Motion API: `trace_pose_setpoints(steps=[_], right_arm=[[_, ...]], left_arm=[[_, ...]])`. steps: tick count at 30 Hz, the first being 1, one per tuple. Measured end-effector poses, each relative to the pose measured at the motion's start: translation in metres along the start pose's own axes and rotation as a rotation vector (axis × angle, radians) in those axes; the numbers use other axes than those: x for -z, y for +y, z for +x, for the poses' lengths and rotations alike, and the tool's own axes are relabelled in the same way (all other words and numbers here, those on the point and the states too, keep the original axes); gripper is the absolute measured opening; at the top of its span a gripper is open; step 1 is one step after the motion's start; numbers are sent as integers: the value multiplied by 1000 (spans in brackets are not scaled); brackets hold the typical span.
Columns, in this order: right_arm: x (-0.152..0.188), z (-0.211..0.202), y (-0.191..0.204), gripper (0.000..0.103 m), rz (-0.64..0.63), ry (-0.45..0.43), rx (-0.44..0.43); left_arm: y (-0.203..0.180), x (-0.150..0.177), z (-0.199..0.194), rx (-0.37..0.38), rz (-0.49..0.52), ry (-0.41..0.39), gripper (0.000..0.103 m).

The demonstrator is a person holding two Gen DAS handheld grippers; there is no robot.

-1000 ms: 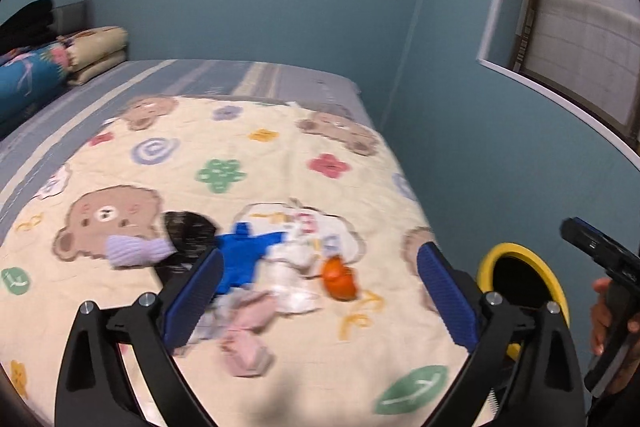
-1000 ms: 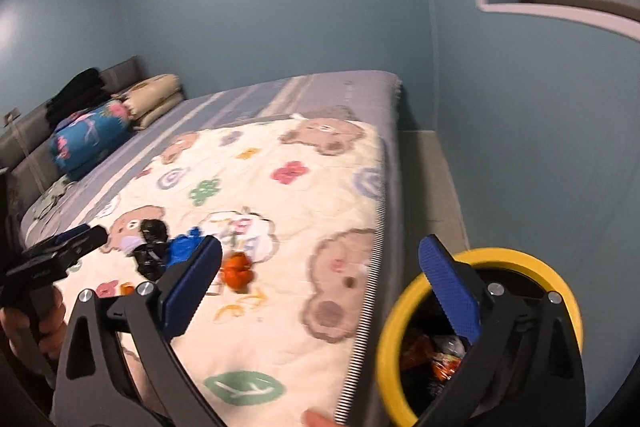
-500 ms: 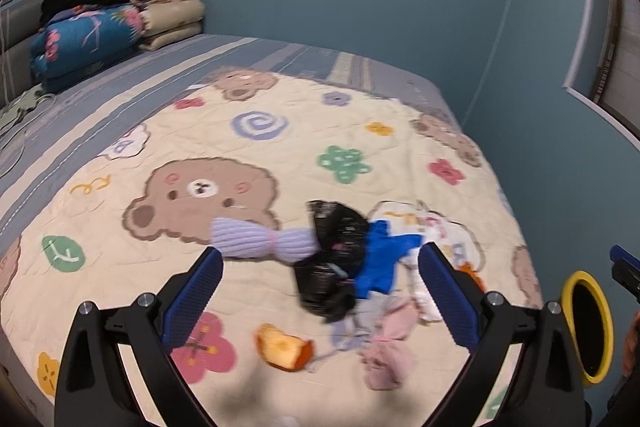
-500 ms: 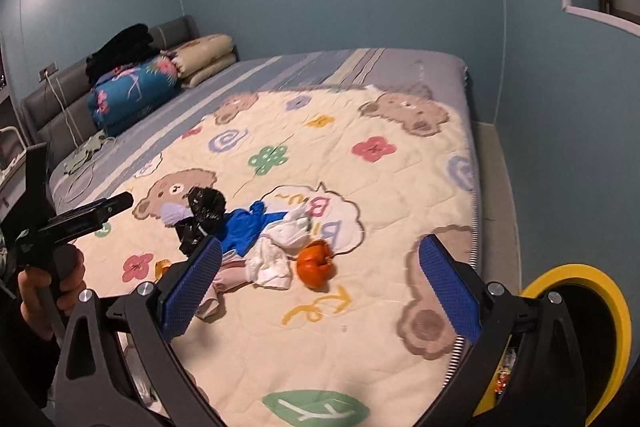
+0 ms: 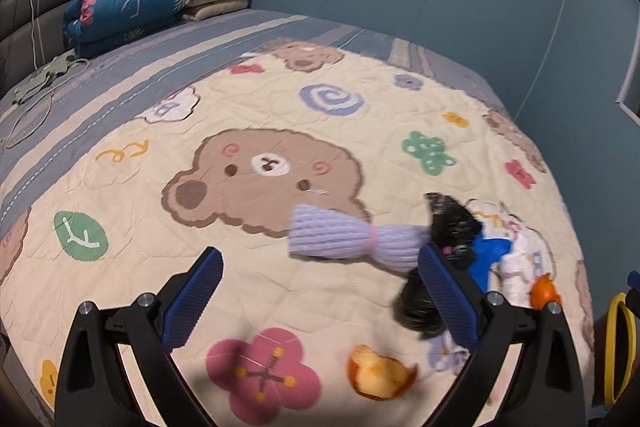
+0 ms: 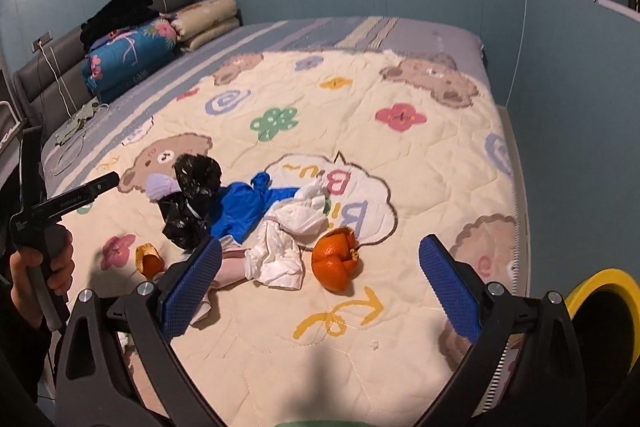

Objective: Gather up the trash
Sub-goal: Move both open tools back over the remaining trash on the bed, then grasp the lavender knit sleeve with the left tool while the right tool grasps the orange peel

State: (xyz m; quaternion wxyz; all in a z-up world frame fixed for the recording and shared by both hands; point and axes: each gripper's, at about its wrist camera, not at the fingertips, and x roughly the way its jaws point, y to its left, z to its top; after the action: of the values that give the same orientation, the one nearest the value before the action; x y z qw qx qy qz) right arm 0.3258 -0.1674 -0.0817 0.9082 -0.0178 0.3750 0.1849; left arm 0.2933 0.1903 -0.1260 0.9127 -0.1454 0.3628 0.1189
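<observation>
A heap of litter lies on the cream quilt (image 6: 420, 187): orange peel (image 6: 336, 261), a smaller peel piece (image 6: 147, 261) (image 5: 378, 375), crumpled white tissue (image 6: 288, 243), a black plastic bag (image 6: 192, 203) (image 5: 448, 227), blue cloth (image 6: 248, 205) and a lilac knitted sock (image 5: 344, 237). My right gripper (image 6: 318, 285) hovers open just in front of the orange peel and tissue. Over the quilt left of the heap, my left gripper (image 5: 320, 293) is open and empty, with the sock just beyond it. The yellow-rimmed bin (image 6: 600, 311) (image 5: 618, 347) stands beside the bed at the right.
Folded blankets (image 6: 132, 55) and black clothing (image 6: 116, 11) are stacked at the headboard, with a charger cable (image 6: 76, 119) nearby. A hand (image 6: 40, 267) holds the left gripper's handle at the left edge. Blue walls close in behind and to the right.
Both grippers have swung left, away from the bin and toward the heap. The left view now faces the sock and the bear print; the right view now centres on the orange peel.
</observation>
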Motion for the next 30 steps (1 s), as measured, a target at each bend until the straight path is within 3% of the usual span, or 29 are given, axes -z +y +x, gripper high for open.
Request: trace_pose_setpoints(steps=[12,22,25,30], right_arm=[[7,48,-3,95,-16,62,83],[13,76,-6,94,16,105,63],[15,86,-6,86,17,120,63],[18,101,-8,78,31,151,61]], left_arm=[[24,-4,48,-66,-37,54,94],[13,-12,83,-83,-13,84,94],[6,-13,94,-79,-3,95,94],[-5,-12,102,-51,20,94,83]])
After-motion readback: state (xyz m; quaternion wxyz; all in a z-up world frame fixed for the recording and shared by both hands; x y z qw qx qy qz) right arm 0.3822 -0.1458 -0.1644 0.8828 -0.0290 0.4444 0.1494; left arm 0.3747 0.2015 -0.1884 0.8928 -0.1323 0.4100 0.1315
